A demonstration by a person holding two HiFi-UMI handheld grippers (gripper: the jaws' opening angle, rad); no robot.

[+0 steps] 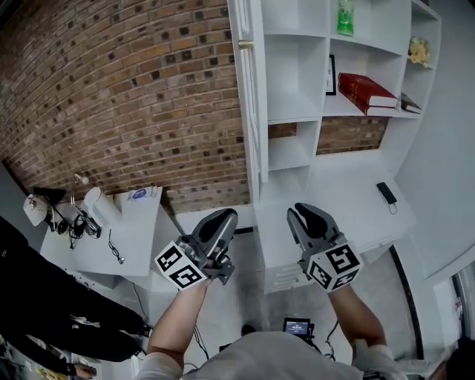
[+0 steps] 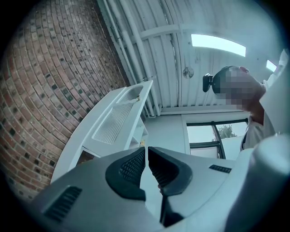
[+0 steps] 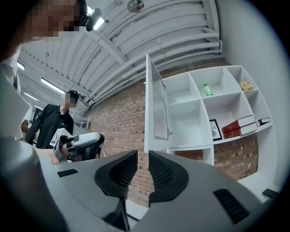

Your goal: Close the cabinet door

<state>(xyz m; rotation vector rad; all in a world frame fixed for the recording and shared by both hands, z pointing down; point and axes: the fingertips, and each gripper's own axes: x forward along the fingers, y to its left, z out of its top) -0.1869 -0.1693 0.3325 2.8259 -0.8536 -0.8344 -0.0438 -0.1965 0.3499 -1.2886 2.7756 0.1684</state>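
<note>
The white cabinet door (image 1: 250, 96) stands open, edge-on toward me, hinged at the left side of the white shelf unit (image 1: 297, 111). Both grippers hang below it, in front of the counter, touching nothing. My left gripper (image 1: 225, 218) is just left of the door's lower end, jaws close together and empty. My right gripper (image 1: 301, 214) is to the door's right, also shut on nothing. In the left gripper view the door (image 2: 113, 122) rises above the jaws (image 2: 146, 159). The right gripper view shows the door (image 3: 155, 108) swung out from the shelves, beyond the jaws (image 3: 142, 165).
Red books (image 1: 365, 93), a green bottle (image 1: 345, 16) and a framed picture (image 1: 330, 74) sit on the shelves. A black phone (image 1: 386, 193) lies on the counter. A cluttered white side table (image 1: 130, 226) stands left, by the brick wall (image 1: 133, 96). A person in black (image 3: 52, 122) stands at the left.
</note>
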